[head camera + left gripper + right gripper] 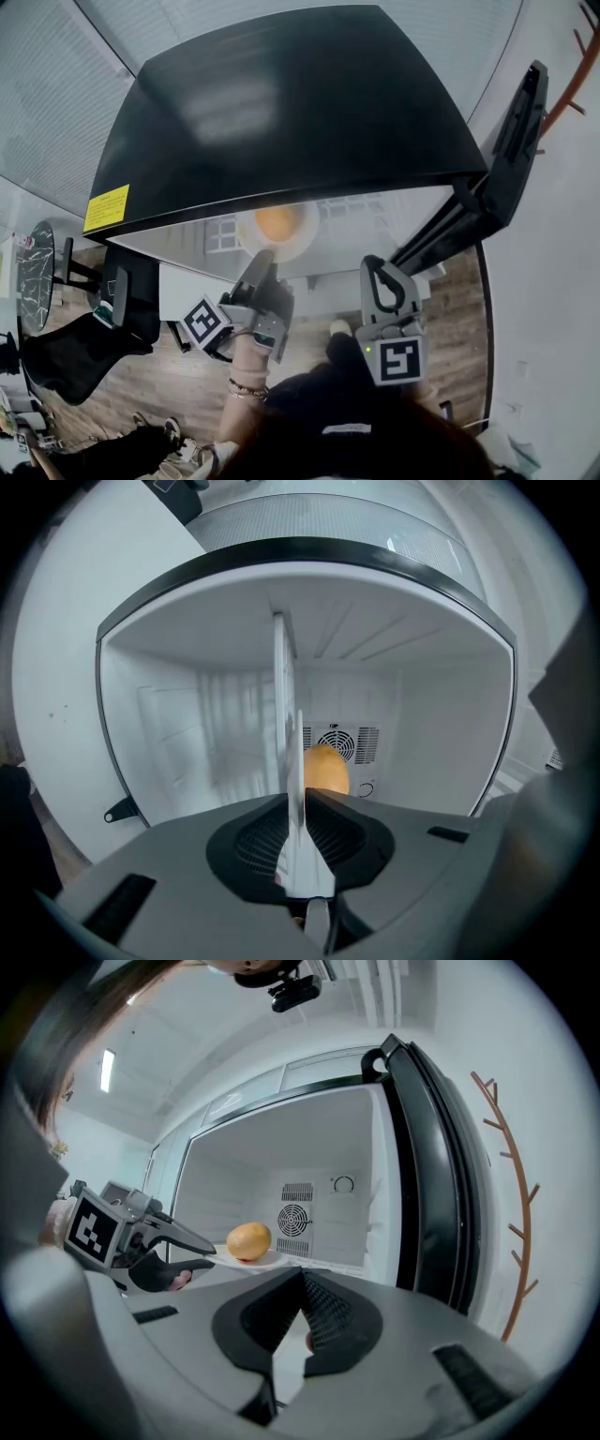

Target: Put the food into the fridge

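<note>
Your left tool [262, 261] is gripping the rim of the white plate [301, 246], holding it and its orange [277, 222] inside the open fridge [281, 103]. Your right tool [376, 269] is hanging closed and empty just beside it.

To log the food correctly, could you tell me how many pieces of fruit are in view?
1. The orange fruit sits on the white plate that the left gripper holds at the mouth of the open fridge. The plate hides part of the interior, so others may be unseen.
</note>
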Demonstrator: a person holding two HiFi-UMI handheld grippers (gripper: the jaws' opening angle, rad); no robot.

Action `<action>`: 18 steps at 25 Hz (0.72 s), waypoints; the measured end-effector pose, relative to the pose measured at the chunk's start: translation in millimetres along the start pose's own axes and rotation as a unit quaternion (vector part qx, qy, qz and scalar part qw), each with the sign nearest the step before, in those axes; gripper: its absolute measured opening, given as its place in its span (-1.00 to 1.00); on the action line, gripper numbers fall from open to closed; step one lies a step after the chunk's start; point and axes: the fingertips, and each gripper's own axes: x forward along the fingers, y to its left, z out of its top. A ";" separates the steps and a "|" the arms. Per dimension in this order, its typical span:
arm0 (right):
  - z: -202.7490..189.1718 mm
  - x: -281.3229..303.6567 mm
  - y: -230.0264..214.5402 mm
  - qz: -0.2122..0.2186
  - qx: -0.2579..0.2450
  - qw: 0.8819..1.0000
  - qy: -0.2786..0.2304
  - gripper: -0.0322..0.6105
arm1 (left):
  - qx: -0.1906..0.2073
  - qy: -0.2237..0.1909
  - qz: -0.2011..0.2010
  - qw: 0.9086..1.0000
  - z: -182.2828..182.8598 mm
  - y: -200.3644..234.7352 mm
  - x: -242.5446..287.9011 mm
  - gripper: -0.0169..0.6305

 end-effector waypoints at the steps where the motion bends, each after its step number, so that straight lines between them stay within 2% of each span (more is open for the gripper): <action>1: 0.0 -0.1 0.8 0.000 0.001 1.000 -0.001 -0.89 | -0.001 0.002 0.000 1.000 -1.6 0.3 -0.7 -0.77; 10: -1.6 -6.3 3.3 0.001 -0.007 1.000 0.001 -0.89 | -0.009 0.016 -0.008 1.000 -10.5 -1.2 -1.7 -0.77; 12: -1.4 -7.8 1.3 -0.002 -0.006 1.000 0.000 -0.89 | -0.007 0.016 -0.007 1.000 -10.1 -1.3 -1.5 -0.88; 18: -0.4 -8.3 -3.4 -0.009 -0.002 1.000 -0.005 -0.89 | -0.009 0.015 -0.011 1.000 -7.9 -2.9 2.9 -0.91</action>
